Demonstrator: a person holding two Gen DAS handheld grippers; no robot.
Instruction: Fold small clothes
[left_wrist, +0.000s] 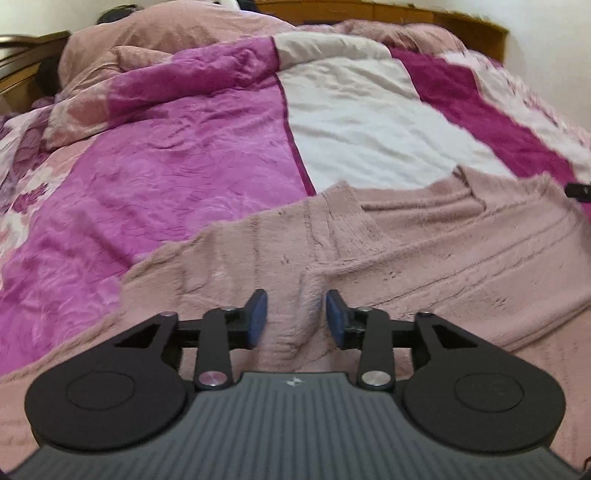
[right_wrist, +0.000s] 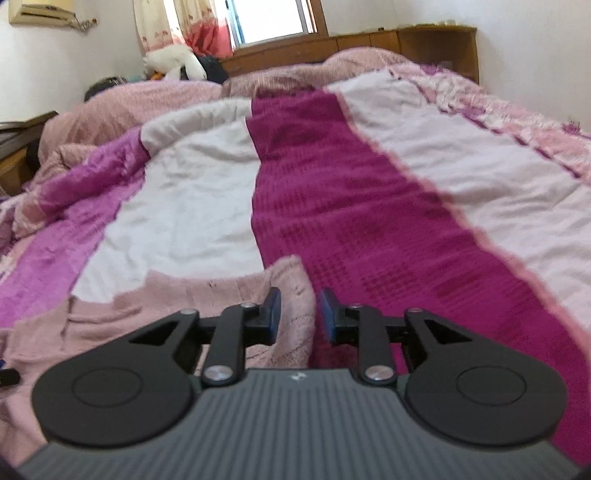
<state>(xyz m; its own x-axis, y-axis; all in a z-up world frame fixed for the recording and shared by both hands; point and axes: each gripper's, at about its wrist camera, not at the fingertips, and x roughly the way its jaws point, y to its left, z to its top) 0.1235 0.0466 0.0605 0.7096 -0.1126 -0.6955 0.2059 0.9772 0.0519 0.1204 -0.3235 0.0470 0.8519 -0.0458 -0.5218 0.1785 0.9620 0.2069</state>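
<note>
A fuzzy dusty-pink garment (left_wrist: 388, 236) lies spread on the bed in the left wrist view. It also shows in the right wrist view (right_wrist: 177, 306) at the lower left. My left gripper (left_wrist: 295, 317) is open, low over the garment's middle, with a ridge of fabric between its blue pads (left_wrist: 258, 317). My right gripper (right_wrist: 297, 314) is open over the garment's right edge, where a raised fold (right_wrist: 295, 284) sits between its fingers. The right gripper's tip shows at the right edge of the left wrist view (left_wrist: 580, 190).
The bed is covered by a quilt in magenta (right_wrist: 332, 206), purple (left_wrist: 166, 177) and white (left_wrist: 369, 125) panels. A rumpled pink blanket (left_wrist: 159, 40) lies at the far end. A wooden headboard (right_wrist: 369, 40), stuffed toys (right_wrist: 173, 61) and a window stand beyond.
</note>
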